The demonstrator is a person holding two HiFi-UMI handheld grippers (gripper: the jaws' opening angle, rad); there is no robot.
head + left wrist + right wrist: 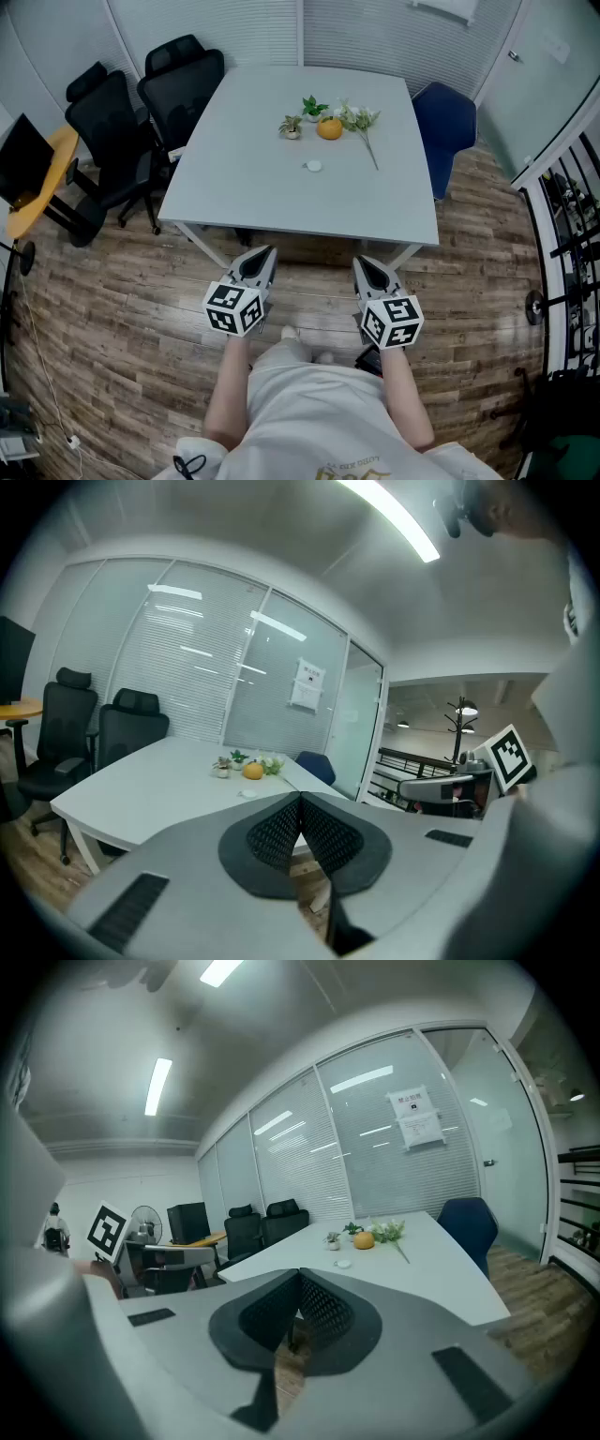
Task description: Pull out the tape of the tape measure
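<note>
Standing at the near edge of a pale grey rectangular table (253,192), a person holds the left gripper (270,250) & right gripper (361,262) clenched shut, both empty. The small round white tape measure (313,166) lies mid-table, well apart from both. Just beyond it: a round orange fruit (329,128), two small potted plants (292,126), a white-flowered stem (361,122). Black office chairs (178,80) stand at left, a blue chair (448,122) at right.
</note>
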